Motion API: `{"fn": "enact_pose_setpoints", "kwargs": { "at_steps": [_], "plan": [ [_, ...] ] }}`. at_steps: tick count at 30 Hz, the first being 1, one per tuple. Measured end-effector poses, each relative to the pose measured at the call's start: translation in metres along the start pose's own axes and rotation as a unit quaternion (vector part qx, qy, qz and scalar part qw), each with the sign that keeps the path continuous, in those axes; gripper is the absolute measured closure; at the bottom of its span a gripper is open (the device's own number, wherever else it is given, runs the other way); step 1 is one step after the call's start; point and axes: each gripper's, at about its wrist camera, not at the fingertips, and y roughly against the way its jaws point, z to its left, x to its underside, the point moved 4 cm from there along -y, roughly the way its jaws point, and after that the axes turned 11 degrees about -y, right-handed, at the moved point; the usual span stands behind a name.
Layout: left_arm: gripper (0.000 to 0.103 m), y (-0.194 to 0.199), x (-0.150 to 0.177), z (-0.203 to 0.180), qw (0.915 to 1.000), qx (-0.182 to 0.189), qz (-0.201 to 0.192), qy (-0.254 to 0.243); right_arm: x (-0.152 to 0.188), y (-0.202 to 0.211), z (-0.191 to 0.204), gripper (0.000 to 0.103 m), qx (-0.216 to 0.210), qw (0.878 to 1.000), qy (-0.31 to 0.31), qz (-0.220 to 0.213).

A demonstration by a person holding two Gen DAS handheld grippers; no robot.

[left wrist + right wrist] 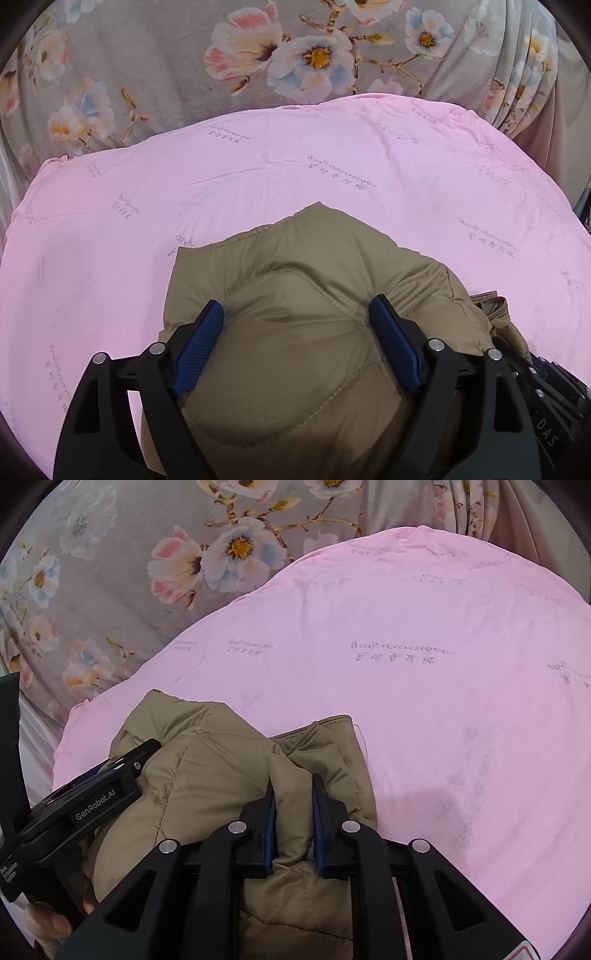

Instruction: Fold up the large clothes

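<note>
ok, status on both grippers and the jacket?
Left gripper open, fingers straddling tan quilted puffer jacket. Right gripper shut on a jacket fold. Jacket bunched on pink printed sheet. Nothing in the way.

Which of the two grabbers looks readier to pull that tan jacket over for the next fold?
Probably the right. The right gripper is pinched shut on a ridge of the jacket, so it can pull at once. The left gripper is wide open, its fingers only straddling the padding.
</note>
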Motion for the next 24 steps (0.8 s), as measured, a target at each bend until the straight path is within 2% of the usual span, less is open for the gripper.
{"fn": "enact_pose_setpoints", "kwargs": {
  "at_steps": [6,9,10,12,14,17,22,24],
  "plan": [
    [0.022,-0.003,0.001,-0.001,1.0,-0.008,-0.004,0.002,-0.004,-0.004,-0.007,0.09,-0.027,0.999,-0.022,0.01],
    [0.022,0.002,0.0,0.004,1.0,0.003,-0.002,0.008,-0.009,0.009,-0.014,0.088,-0.04,0.998,-0.048,0.009],
    [0.022,0.007,0.001,0.006,0.9999,0.006,0.001,0.01,-0.009,0.021,-0.013,0.077,-0.037,0.998,-0.051,0.002],
    [0.022,0.022,0.005,0.013,0.9998,0.006,0.006,0.016,-0.009,0.049,-0.009,0.072,-0.024,0.999,-0.031,-0.024],
    [0.022,0.041,0.013,0.019,0.9992,0.02,0.012,0.031,-0.002,0.064,-0.004,0.071,-0.014,1.0,-0.008,-0.009],
    [0.022,0.068,0.029,0.021,0.9984,0.037,0.012,0.04,0.019,0.076,-0.004,0.071,-0.03,0.999,-0.007,0.037],
    [0.021,0.085,0.057,0.013,0.9974,0.057,0.019,0.041,0.044,0.085,-0.004,0.071,-0.014,0.998,0.032,0.052],
    [0.019,0.086,0.065,0.011,0.9978,0.051,0.019,0.037,0.049,0.082,-0.005,0.074,-0.009,0.998,0.044,0.054]
  ]
}}
